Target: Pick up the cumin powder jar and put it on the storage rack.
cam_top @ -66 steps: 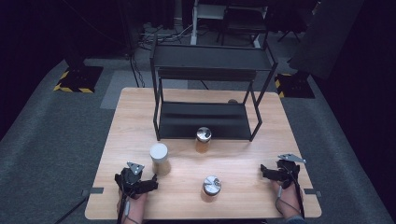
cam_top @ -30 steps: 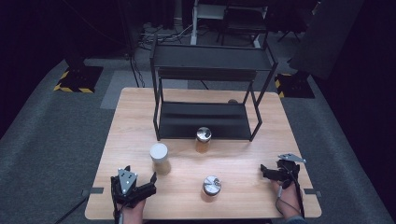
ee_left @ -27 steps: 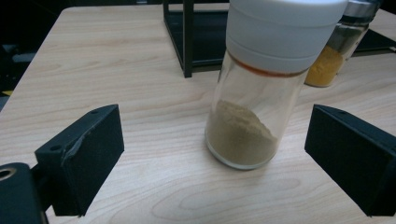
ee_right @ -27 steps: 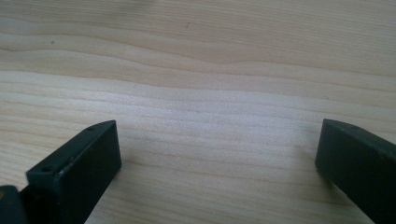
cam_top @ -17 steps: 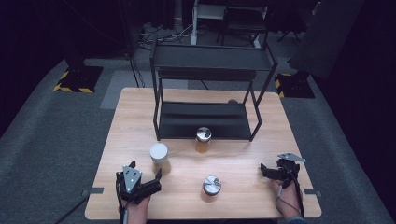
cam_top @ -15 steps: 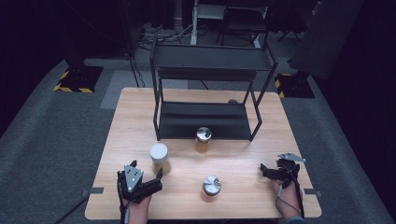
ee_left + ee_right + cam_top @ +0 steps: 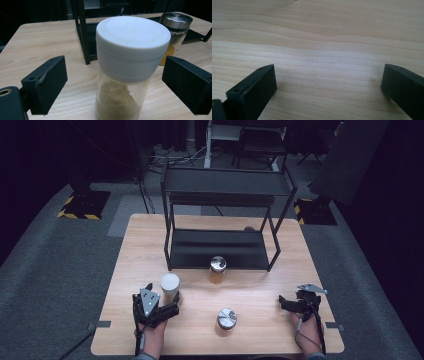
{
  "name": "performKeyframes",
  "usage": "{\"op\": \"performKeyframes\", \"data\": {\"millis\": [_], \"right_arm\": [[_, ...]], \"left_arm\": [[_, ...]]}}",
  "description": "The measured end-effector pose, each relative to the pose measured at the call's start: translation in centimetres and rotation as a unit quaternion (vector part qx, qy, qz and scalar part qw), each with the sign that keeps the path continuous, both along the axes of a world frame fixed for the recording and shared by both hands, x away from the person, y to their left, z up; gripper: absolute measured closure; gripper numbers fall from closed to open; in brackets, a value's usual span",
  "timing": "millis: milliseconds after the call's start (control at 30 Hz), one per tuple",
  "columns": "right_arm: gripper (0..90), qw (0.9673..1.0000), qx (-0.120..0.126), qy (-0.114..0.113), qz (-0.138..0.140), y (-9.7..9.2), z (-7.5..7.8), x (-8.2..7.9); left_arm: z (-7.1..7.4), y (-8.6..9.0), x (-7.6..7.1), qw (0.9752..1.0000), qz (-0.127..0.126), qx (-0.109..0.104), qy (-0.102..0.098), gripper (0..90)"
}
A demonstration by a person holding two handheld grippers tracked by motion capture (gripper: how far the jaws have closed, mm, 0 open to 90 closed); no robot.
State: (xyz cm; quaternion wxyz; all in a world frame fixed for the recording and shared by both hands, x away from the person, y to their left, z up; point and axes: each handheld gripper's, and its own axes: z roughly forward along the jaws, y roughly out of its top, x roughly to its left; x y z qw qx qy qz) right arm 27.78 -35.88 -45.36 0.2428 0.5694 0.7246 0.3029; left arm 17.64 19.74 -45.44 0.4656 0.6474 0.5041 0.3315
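Note:
A glass jar with a white lid (image 7: 132, 50) and pale powder inside stands between the fingers (image 7: 47, 85) of my left gripper (image 7: 116, 72). There is a gap on each side and the pads do not touch it. The jaws have just been closing a little. In the high view this jar (image 7: 170, 284) stands left of centre, with the left gripper (image 7: 174, 303) at its base. My right gripper (image 7: 283, 303) lies near the table's right edge, open over bare wood (image 7: 327, 50).
A metal-lidded jar of amber contents (image 7: 218, 269) stands in front of the black shelf rack (image 7: 225, 185). Another metal-lidded jar (image 7: 226, 318) stands near the front middle. The amber jar (image 7: 175, 32) is just behind and right of the white-lidded one.
My left gripper has moved right and forward until its jaws stand around the white-lidded jar. The right gripper has stayed still.

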Motion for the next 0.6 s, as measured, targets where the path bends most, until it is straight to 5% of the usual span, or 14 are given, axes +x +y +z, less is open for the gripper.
{"op": "performKeyframes", "data": {"millis": [400,600], "right_arm": [[0.0,1.0000,0.000,0.000,0.000,0.0,0.0,0.0],[0.0,1.0000,0.000,0.000,-0.001,0.0,0.0,-0.1]], "left_arm": [[-0.3,-1.0,1.7,0.9999,-0.006,0.013,-0.009,9.0],[-0.4,-1.2,2.0,0.9999,-0.003,0.012,-0.010,18.2]]}}
